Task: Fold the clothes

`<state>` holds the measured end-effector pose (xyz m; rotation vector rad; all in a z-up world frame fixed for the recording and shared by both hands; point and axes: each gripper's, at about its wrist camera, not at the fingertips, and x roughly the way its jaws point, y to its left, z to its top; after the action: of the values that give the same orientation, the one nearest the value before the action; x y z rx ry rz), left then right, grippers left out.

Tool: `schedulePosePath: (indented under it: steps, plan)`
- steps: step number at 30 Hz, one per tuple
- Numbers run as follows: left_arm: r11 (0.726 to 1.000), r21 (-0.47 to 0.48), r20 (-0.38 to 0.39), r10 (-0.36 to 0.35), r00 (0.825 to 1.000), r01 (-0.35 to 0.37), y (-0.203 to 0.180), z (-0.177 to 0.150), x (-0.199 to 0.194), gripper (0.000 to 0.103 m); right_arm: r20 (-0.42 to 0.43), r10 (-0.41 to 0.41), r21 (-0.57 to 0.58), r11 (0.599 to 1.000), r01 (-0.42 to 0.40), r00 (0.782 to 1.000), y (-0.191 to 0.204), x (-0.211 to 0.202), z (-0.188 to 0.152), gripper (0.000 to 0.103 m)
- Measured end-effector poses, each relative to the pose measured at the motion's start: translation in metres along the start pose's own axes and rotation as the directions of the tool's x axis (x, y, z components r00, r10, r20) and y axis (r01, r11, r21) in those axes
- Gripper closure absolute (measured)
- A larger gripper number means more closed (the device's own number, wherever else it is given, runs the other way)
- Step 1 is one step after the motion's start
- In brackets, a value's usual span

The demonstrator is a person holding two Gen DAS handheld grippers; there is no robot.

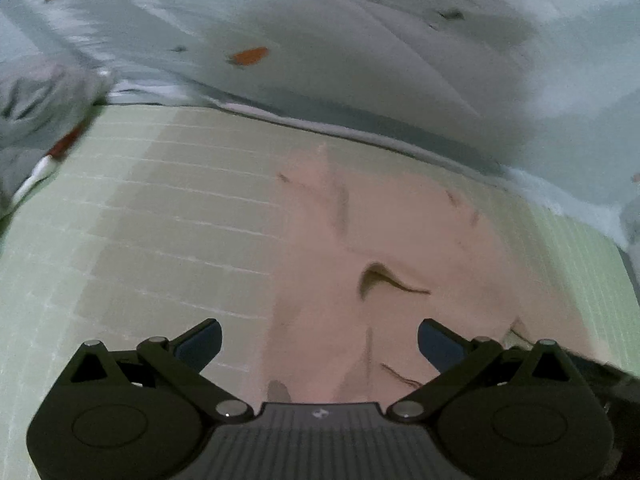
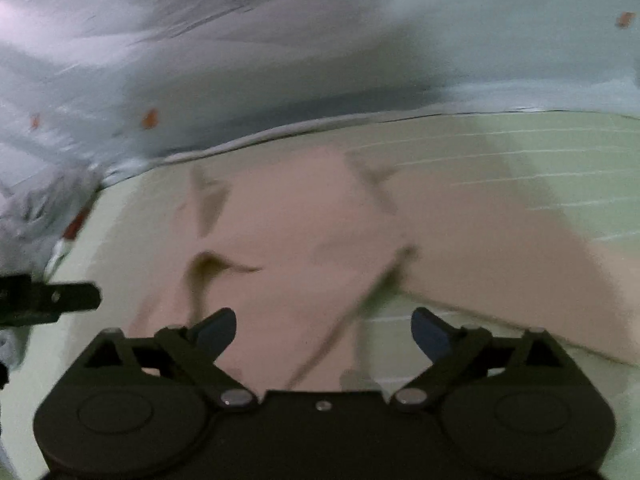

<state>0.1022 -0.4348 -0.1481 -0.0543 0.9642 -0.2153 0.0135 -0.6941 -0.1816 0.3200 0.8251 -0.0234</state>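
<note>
Left gripper (image 1: pixel 319 342): jaws spread wide, nothing between the blue fingertips (image 1: pixel 202 344), poised low over the pink garment (image 1: pixel 400 240). Right gripper (image 2: pixel 323 330): likewise spread wide and empty, blue pads (image 2: pixel 430 332) apart, above the near edge of the same garment (image 2: pixel 304 216).

Pink garment spread flat on a pale green mat (image 1: pixel 120 208) ruled with thin white grid lines. In the left wrist view, cloth filling the centre and right of the mat, its left edge running roughly straight up from between the fingers; several soft creases and 1 dark curled fold (image 1: pixel 376 276) near the middle. In the right wrist view, cloth splitting into 2 lobes near the gripper, with a narrow wedge of green mat (image 2: pixel 520 152) showing between them just ahead of the right finger; the same dark curled fold (image 2: pixel 208 264) visible left of centre.

Beyond the mat's far edge, a pale grey-blue bedsheet (image 1: pixel 360 40) with scattered small orange marks (image 1: pixel 250 56), rumpled and blurred. At the far left, a bundle of grey fabric (image 1: pixel 36 92) with a red and white strip touching the mat's corner; same bundle seen in the right wrist view (image 2: pixel 40 204).

At the left margin of the right wrist view, a black bar (image 2: pixel 52 302) reaching in over the mat, probably part of the other tool; too blurred to tell more.
</note>
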Motion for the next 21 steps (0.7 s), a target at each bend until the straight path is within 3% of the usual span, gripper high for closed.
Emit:
schedulePosePath:
  steps: [5, 8, 13, 19, 21]
  plan:
    - [0.988, 0.146, -0.056, -0.051, 0.997, 0.059, -0.033, 0.002, 0.028, 0.005, -0.016, -0.082, 0.053, 0.995, 0.083, 0.996, -0.032, 0.005, -0.002, 0.007]
    - [0.975, 0.202, -0.094, -0.07, 0.993, 0.087, -0.047, 0.0, 0.047, 0.017, -0.045, -0.104, 0.072, 0.992, 0.107, 0.994, -0.042, 0.014, -0.004, 0.007]
    - [0.963, 0.238, -0.161, -0.087, 0.983, 0.124, -0.059, -0.001, 0.08, 0.047, -0.086, -0.113, 0.078, 0.99, 0.12, 0.99, -0.048, 0.034, -0.003, 0.007]
    - [0.957, 0.26, -0.201, -0.076, 0.977, 0.128, -0.064, -0.004, 0.105, 0.05, -0.105, -0.123, 0.07, 0.989, 0.131, 0.987, -0.051, 0.044, 0.0, 0.007]
    - [0.961, 0.237, -0.191, -0.096, 0.977, 0.141, -0.062, -0.005, 0.097, 0.054, -0.104, -0.129, 0.065, 0.989, 0.136, 0.986, -0.049, 0.044, -0.001, 0.007]
